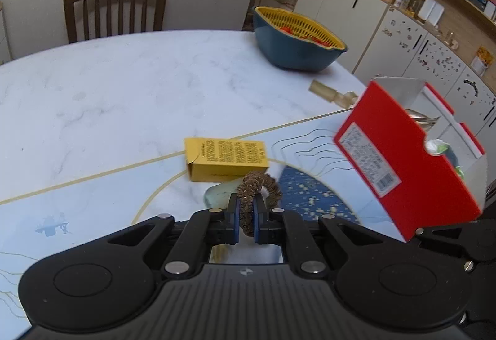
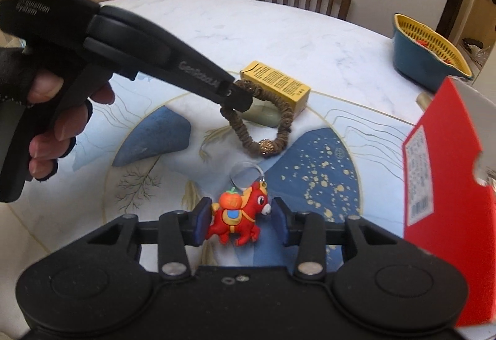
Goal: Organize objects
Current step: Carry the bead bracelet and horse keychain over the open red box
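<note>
Black left gripper [image 2: 235,98], white lettering; black fingerless glove [image 2: 12,67].

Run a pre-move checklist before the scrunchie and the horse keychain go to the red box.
1. Left gripper jaws clamped on the brown scrunchie: ok.
2. Scrunchie off the table: cannot tell; its beaded end hangs low.
3. Right gripper closed on the horse keychain: not ok; a gap shows on one side.
4. Keychain ring free of the scrunchie: ok, they lie apart.
5. Red box open to receive items: ok; its top is open and things already sit inside.
6. Yellow carton out of the scrunchie's way: cannot tell; it sits just behind.
</note>
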